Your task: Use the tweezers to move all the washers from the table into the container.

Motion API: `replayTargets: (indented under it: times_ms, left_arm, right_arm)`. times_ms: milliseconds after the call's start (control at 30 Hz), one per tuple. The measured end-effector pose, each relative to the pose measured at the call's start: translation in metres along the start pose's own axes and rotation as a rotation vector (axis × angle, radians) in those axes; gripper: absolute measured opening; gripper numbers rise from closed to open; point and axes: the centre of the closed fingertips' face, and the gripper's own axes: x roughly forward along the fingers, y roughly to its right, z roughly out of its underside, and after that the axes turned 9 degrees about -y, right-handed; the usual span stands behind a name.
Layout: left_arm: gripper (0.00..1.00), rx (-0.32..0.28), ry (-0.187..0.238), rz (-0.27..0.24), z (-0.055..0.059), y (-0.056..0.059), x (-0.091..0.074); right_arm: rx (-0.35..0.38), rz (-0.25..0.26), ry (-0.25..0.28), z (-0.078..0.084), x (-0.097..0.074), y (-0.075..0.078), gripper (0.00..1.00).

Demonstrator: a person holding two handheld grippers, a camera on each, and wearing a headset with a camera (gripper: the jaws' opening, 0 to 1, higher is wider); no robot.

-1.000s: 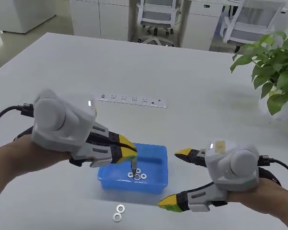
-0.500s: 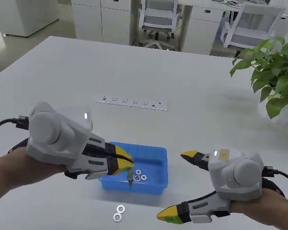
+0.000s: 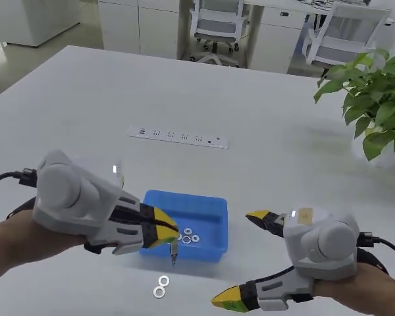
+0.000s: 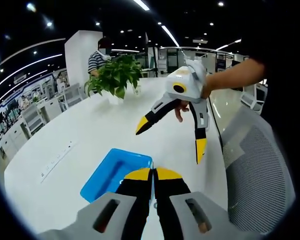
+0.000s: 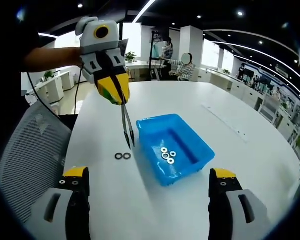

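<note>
As left tongs clamp tweezers, washers near (seemingly untouched), right tongs gape empty.

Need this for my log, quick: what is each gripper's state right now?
Left gripper: shut on the tweezers.
Right gripper: open, holding nothing.

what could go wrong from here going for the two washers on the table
1. The two washers lie side by side and seem to touch. The tweezers, clamped in the shut left gripper, may flick one away, or pinch both and drop one.
2. The tweezer tips hang close to the near wall of the blue container, so a sideways swing could knock it.
</note>
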Motion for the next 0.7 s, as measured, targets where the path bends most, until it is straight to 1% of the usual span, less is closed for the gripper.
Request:
replayTargets:
  times_ms: [167,333,600,700]
  left_arm:
    - [0.05,-0.002,-0.006,-0.001,0.006,0.003,0.000]
    - [0.05,-0.005,-0.013,0.006,0.012,0.009,0.001]
    - [0.05,-0.013,-0.029,0.014,0.018,0.018,0.002]
    - [0.05,-0.015,-0.033,0.016,0.020,0.021,0.003]
  right_arm:
    - [-0.002,0.002,0.003,-0.001,-0.001,-0.002,1.00]
    - [-0.002,0.001,0.003,0.000,-0.001,-0.004,1.00]
    - [-0.003,-0.005,-0.005,0.003,-0.001,-0.009,1.00]
    - [-0.007,-0.006,0.001,0.002,-0.001,-0.010,1.00]
